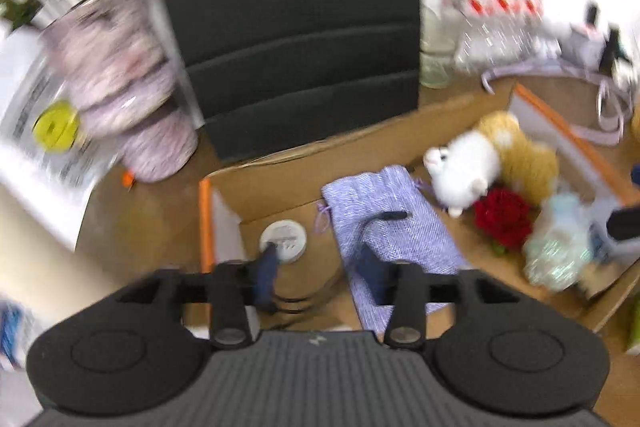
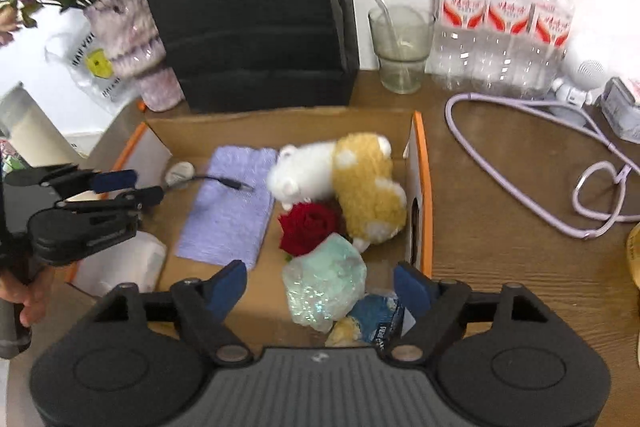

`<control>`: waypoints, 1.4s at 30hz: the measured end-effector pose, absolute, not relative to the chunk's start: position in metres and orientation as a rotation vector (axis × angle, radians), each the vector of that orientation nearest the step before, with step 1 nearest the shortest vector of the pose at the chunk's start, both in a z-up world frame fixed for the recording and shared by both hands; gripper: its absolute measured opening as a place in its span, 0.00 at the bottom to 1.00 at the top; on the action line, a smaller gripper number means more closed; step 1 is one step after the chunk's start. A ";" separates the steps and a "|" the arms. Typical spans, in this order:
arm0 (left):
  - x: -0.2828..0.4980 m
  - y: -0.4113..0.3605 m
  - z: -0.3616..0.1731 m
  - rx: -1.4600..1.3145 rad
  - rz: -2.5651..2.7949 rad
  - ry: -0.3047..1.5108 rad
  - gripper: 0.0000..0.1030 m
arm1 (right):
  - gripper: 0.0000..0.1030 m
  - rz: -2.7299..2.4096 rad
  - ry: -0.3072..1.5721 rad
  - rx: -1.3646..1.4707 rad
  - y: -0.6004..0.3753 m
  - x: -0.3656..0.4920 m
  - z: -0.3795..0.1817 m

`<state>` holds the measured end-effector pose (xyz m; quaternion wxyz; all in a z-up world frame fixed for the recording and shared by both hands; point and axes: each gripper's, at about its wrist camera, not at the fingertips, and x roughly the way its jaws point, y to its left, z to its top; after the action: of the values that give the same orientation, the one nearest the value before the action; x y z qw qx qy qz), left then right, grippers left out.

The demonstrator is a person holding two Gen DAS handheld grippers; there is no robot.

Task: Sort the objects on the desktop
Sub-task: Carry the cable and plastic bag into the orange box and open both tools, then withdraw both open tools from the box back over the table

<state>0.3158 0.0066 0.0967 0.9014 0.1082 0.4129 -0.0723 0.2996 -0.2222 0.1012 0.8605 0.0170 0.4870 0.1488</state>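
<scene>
Your left tongs (image 2: 120, 187) tilt down over the cardboard box's (image 2: 280, 123) left end, jaws apart with nothing between them, a cable's plug lying on the lilac pouch (image 2: 228, 211) nearby. Your right tongs (image 2: 320, 287) gape wide above the iridescent wrapped bundle (image 2: 324, 283), not touching it. Only the right view shows the bottles (image 2: 504, 15) and the bare tabletop (image 2: 500, 211) right of the box's orange edge.

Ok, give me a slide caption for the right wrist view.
Open right tool above a cardboard box holding plush toys, a red rose and a lilac pouch.
</scene>
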 end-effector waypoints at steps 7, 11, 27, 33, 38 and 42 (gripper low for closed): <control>0.284 0.027 0.128 0.058 -0.083 0.984 0.88 | 0.86 0.302 1.094 0.028 -0.226 0.302 0.130; 0.256 0.033 0.148 0.005 -0.050 1.001 0.97 | 0.87 0.284 1.109 0.026 -0.226 0.290 0.139; 0.104 0.007 0.160 0.033 -0.029 0.434 1.00 | 0.88 0.314 0.479 0.024 -0.225 0.156 0.152; 0.077 -0.009 0.148 0.076 -0.029 0.380 1.00 | 0.88 0.304 0.479 0.022 -0.221 0.133 0.135; 0.060 0.001 0.141 0.019 -0.010 0.391 1.00 | 0.89 0.319 0.470 0.028 -0.218 0.109 0.129; 0.027 0.009 0.115 -0.039 -0.023 0.454 1.00 | 0.90 0.320 0.499 0.038 -0.223 0.078 0.104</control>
<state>0.0271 0.0094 0.1151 0.9741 -0.0194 0.2252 -0.0116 0.0783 -0.2233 0.1038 0.9561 0.0186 0.2461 0.1578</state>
